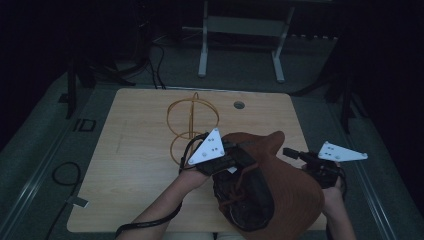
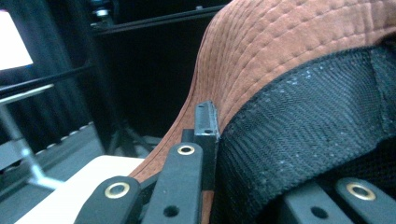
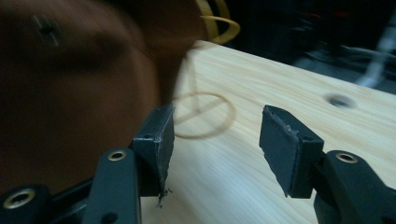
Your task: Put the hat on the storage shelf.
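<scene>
The room is dim, its far side and both flanks nearly black. A pale wood worktop [image 1: 140,150] with a round cable hole [image 1: 239,105] stands on grey carpet floor [image 1: 40,135]. Beyond it stands a white metal frame [image 1: 240,35] on two legs. Dark cables [image 1: 155,65] trail over the floor, and another loops at the left [image 1: 65,175]. A bright screen [image 2: 14,42] glows in the left gripper view
</scene>
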Action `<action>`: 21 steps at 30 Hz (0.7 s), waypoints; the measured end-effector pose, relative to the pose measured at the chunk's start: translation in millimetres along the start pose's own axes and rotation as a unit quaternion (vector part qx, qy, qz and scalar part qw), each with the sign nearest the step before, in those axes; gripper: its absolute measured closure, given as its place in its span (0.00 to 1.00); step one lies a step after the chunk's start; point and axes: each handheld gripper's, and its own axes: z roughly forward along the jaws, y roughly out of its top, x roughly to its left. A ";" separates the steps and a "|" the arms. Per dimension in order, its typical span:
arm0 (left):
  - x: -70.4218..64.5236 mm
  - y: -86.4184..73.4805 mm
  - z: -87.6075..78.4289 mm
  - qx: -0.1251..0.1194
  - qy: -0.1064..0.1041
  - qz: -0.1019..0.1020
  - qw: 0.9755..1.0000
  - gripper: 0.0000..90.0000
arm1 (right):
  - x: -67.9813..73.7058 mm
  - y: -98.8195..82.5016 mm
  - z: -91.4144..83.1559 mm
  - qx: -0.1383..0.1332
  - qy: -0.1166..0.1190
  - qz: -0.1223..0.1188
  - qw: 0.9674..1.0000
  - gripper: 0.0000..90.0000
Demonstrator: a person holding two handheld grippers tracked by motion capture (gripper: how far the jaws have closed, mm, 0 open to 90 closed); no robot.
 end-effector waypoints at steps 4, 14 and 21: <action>-2.9 -4.1 3.2 0.001 -0.006 0.005 1.000 0.95 | 17.0 6.5 17.8 -0.006 0.046 -0.022 0.999 0.45; -15.8 -3.6 15.9 0.000 0.024 0.024 0.999 0.95 | 28.7 8.2 34.6 -0.027 0.084 -0.041 0.995 0.44; -23.8 -0.9 23.0 0.006 0.032 0.033 0.999 0.95 | 28.6 8.7 34.8 -0.038 0.091 -0.048 0.994 0.52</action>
